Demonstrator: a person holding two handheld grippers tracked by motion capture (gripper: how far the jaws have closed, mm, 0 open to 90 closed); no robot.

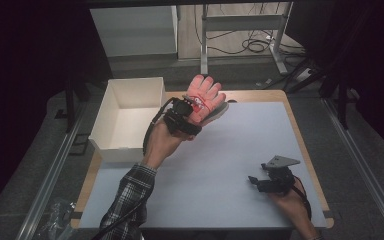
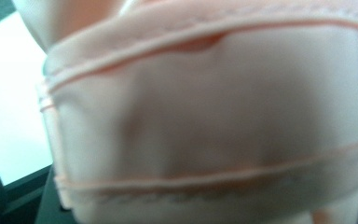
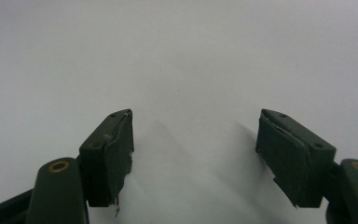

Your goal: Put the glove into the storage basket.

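The left forearm, in a plaid sleeve (image 1: 130, 192), is stretched forward and slightly rightward from the near edge of the bench (image 1: 240, 145), with the wrist raised so that the left hand-held gripper (image 1: 192, 111) is held above the far left part of the surface, just right of a white box (image 1: 130, 117). A pink glove (image 1: 206, 97) is clamped by its cuff in this hand-held gripper; in the left gripper view the stitched cuff fabric (image 2: 205, 126) is pressed close against the camera and blurred, so the jaws themselves are hidden. The glove is held aloft over the far edge of the bench, its long axis running from the cuff at the near left to the fingers at the far right, and its 4 visible fingers are spread and pointed away from the person and upward. The right hand is rested low at the near right of the bench, and the right hand-held gripper (image 1: 256, 181) is pointed leftward. Its 2 jaws are seen spread wide in the right gripper view (image 3: 193, 154), with nothing but bare surface between them.
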